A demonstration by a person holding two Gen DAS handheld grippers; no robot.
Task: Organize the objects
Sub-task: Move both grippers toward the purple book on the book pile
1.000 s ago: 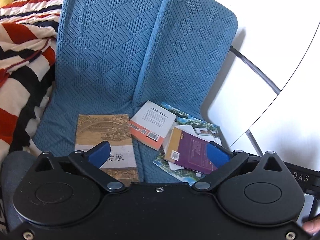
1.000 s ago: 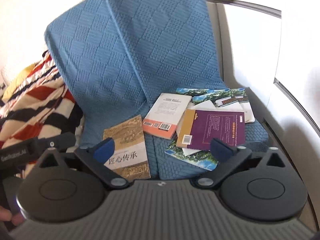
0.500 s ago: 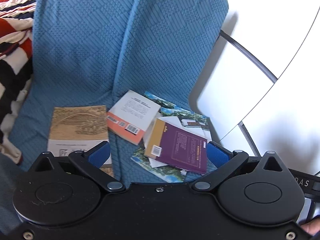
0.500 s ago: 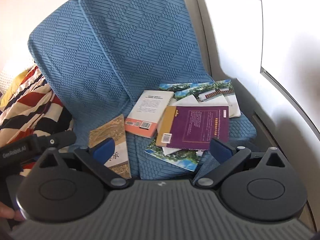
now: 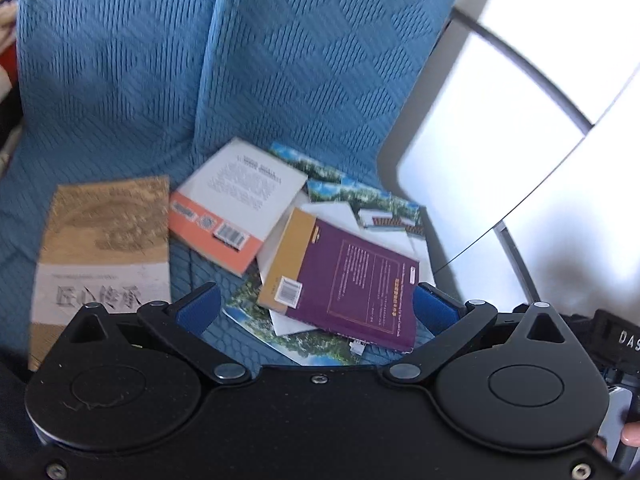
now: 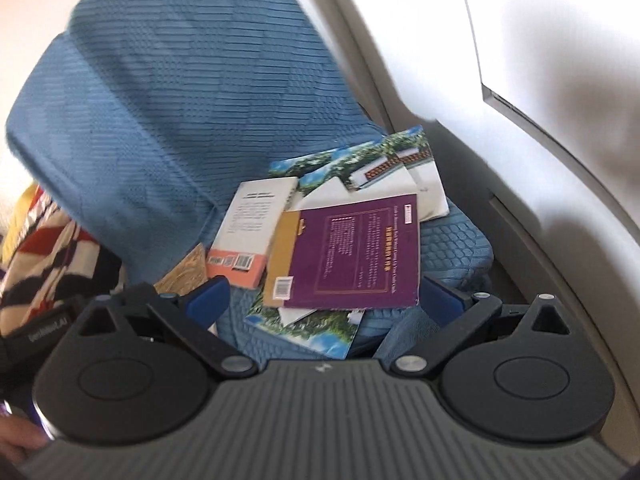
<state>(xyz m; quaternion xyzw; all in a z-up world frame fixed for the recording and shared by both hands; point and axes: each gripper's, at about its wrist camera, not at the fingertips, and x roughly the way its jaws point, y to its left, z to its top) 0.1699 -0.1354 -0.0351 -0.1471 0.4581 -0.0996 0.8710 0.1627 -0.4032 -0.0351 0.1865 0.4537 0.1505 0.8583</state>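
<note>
Several books lie scattered on a blue quilted seat cushion (image 5: 192, 264). A purple book (image 5: 352, 280) (image 6: 352, 252) with a yellow spine strip rests on top of scenic-cover booklets (image 5: 360, 196) (image 6: 360, 164). Left of it lies a white and orange book (image 5: 240, 204) (image 6: 248, 232), and further left a tan book (image 5: 104, 248) (image 6: 188, 268) with Chinese characters. My left gripper (image 5: 316, 312) is open just short of the purple book. My right gripper (image 6: 326, 296) is open too, its blue pads flanking the purple book's near edge without touching it.
The blue backrest (image 5: 200, 60) rises behind the books. White panels with a metal rail (image 5: 520, 68) stand to the right. A striped red, black and white blanket (image 6: 44, 256) lies at the left. A hand (image 6: 16, 440) holds the right gripper's handle.
Both grippers have moved forward and to the right, closer to the pile of books; the purple book now fills more of each view. Both stayed open.
</note>
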